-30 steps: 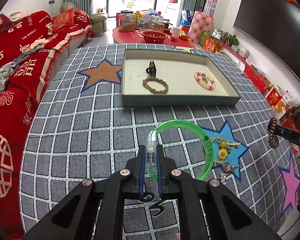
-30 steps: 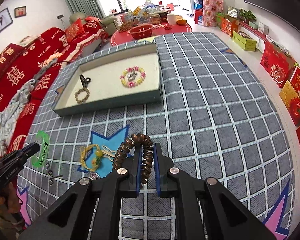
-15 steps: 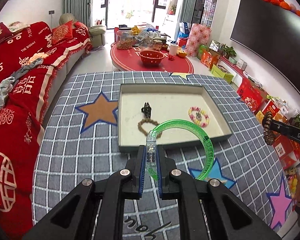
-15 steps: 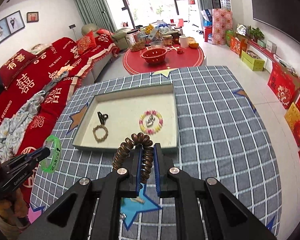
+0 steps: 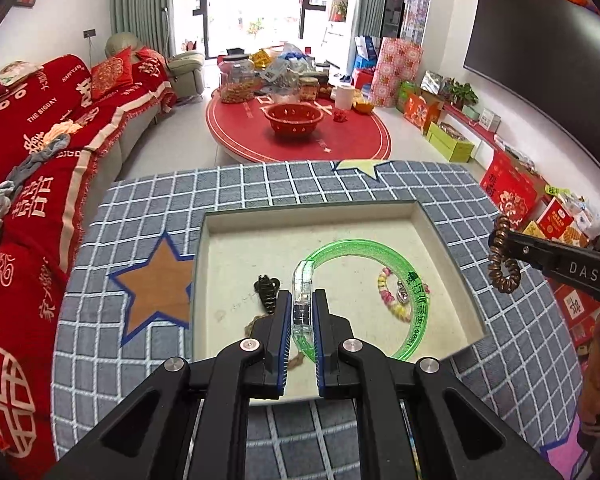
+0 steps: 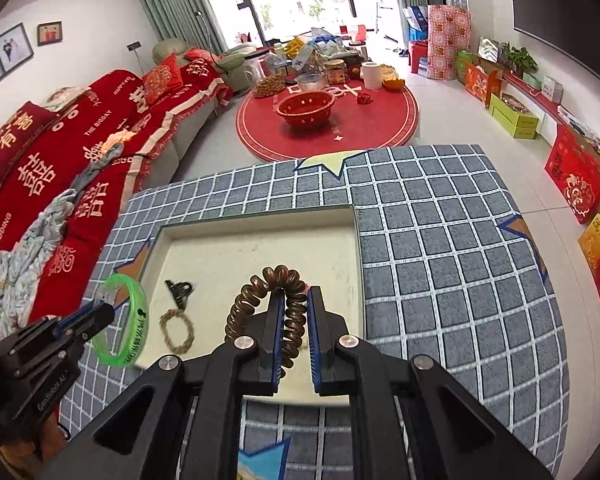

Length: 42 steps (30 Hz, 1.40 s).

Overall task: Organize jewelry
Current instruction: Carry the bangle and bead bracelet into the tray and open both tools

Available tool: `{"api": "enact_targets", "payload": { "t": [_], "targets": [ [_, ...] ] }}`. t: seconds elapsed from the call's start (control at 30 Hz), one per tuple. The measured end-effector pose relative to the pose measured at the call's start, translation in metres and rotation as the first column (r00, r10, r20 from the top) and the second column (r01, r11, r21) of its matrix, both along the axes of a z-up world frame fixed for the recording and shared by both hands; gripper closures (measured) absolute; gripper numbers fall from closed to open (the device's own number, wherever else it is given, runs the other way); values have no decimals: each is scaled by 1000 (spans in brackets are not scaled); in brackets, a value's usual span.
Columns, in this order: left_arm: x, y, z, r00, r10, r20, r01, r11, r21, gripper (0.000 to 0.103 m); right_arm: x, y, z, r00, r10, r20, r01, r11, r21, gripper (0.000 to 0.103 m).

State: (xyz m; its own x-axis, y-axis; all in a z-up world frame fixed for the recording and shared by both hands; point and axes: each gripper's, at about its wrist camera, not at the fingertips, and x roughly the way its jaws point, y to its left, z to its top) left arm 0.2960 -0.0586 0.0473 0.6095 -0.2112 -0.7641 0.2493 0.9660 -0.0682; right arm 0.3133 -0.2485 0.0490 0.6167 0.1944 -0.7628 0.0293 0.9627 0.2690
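Observation:
My left gripper (image 5: 302, 300) is shut on a clear green bangle (image 5: 380, 252) and holds it above the near part of the shallow tray (image 5: 312, 210). My right gripper (image 6: 294, 300) is shut on a brown spiral bracelet (image 6: 252, 300), also above the tray (image 6: 260, 216). In the tray lie a black clip (image 5: 266, 286), a tan beaded bracelet (image 6: 176, 330) and a pastel bead bracelet (image 5: 392, 300). The right gripper with its brown bracelet (image 5: 502, 256) shows at the right of the left wrist view. The left gripper with the bangle (image 6: 130, 320) shows at the left of the right wrist view.
The tray sits on a grey checked cloth (image 5: 260, 184) with star patches (image 5: 156, 280). A red sofa (image 5: 40, 140) runs along the left. A round red table (image 5: 300, 132) with a red basket stands beyond. Gift boxes (image 6: 580, 168) line the right wall.
Both grippers have moved forward from over the cloth to above the tray, each still holding its bracelet. The loose items on the blue star have dropped out of view.

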Motion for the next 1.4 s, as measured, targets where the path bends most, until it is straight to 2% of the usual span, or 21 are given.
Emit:
{"api": "enact_targets", "payload": {
  "t": [0.1, 0.23, 0.5, 0.77, 0.93, 0.97, 1.03, 1.1, 1.23, 1.3, 1.4],
  "targets": [
    [17, -10, -18, 1000, 0, -16, 1, 1000, 31, 80, 22, 0, -18, 1000, -10, -26, 10, 1000, -6, 91],
    [37, -20, -40, 999, 0, -52, 1, 1000, 31, 80, 45, 3, -42, 998, -16, -59, 16, 1000, -8, 91],
    [53, -39, -75, 997, -11, -78, 20, 994, 105, 80, 77, 7, -78, 995, -23, -94, 20, 999, -35, 91],
    [45, -52, -88, 998, -16, -60, 26, 982, 185, 80, 88, 9, -101, 990, -18, -142, 11, 999, -51, 91],
    [44, -54, -86, 998, -14, -55, 25, 977, 214, 80, 88, 10, -104, 988, -22, -150, 14, 998, -55, 90],
    [44, -54, -85, 998, -13, -54, 24, 976, 217, 80, 88, 10, -104, 988, -21, -153, 13, 999, -53, 88],
    [42, -55, -83, 999, -9, -46, 19, 975, 222, 80, 89, 10, -102, 987, -16, -159, 9, 999, -48, 78],
    [39, -55, -79, 999, -8, -34, 15, 974, 226, 80, 88, 11, -99, 988, -17, -152, 9, 999, -53, 51],
    [35, -54, -71, 1000, -10, -15, 13, 976, 218, 80, 85, 12, -88, 991, -8, -132, 2, 999, -45, 46],
    [32, -55, -67, 1000, -11, -7, 13, 976, 218, 80, 83, 11, -83, 992, -9, -123, 6, 1000, -25, 39],
    [28, -53, -63, 1000, -12, -3, 12, 977, 212, 79, 77, 6, -74, 994, -26, -106, 27, 1000, 13, 36]
  ]
}}
